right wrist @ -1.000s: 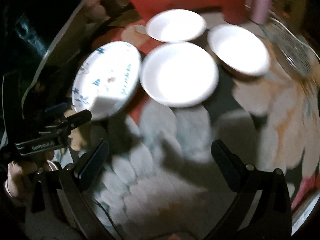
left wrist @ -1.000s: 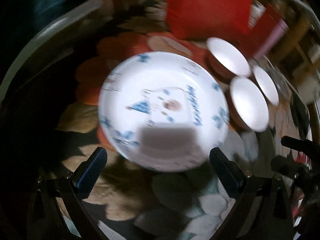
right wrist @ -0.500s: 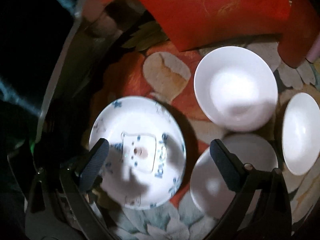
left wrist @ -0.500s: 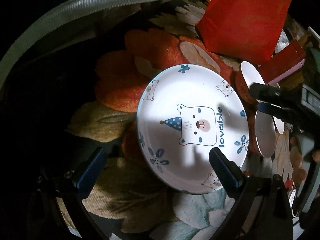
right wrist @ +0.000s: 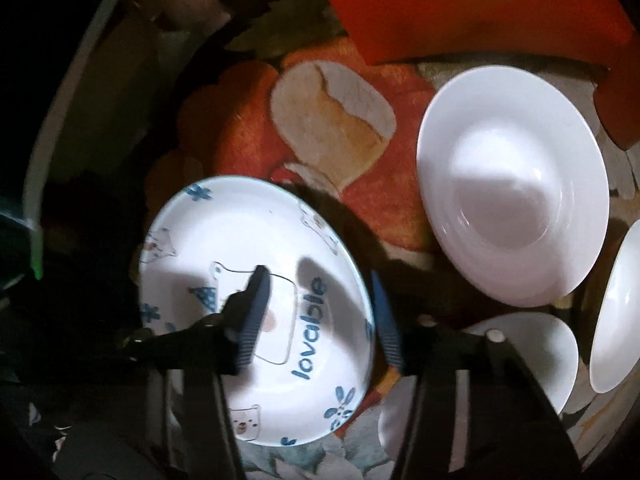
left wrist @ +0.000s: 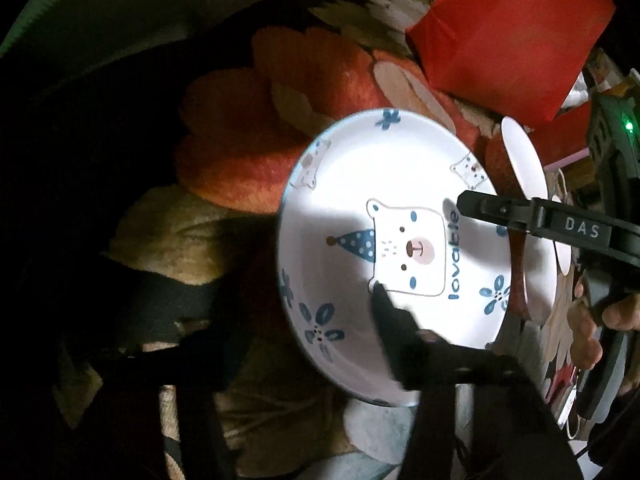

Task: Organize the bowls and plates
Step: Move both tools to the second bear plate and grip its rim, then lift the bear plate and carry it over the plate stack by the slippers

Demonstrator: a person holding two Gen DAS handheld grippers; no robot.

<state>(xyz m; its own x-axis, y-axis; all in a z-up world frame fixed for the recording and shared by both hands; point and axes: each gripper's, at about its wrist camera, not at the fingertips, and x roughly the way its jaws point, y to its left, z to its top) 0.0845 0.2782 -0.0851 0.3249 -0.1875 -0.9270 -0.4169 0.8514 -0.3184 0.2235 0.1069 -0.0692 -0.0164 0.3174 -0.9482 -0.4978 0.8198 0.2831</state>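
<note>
A white plate with a blue bear print (left wrist: 400,184) (right wrist: 240,232) lies on the flowered cloth. My left gripper (left wrist: 288,320) straddles its near-left rim: one finger (left wrist: 386,320) is over the plate's inside, and the other is a dark shape outside the rim. My right gripper (right wrist: 320,316) (left wrist: 480,208) straddles the opposite rim, one pad (right wrist: 256,312) above the bear print and one (right wrist: 386,320) just outside the edge. Both pairs of jaws are closing with the rim between them. No pad visibly presses on the plate.
Three plain white bowls (right wrist: 512,184) (right wrist: 616,312) (right wrist: 532,352) stand close to the plate's right. A red bag (right wrist: 460,4) (left wrist: 512,36) stands behind them. A person's hand (left wrist: 616,316) holds the right gripper. A pale curved edge (right wrist: 60,120) bounds the cloth at left.
Both grippers came down and in over the bear plate. Their jaws narrowed from wide open until each pair straddles a rim of the plate.
</note>
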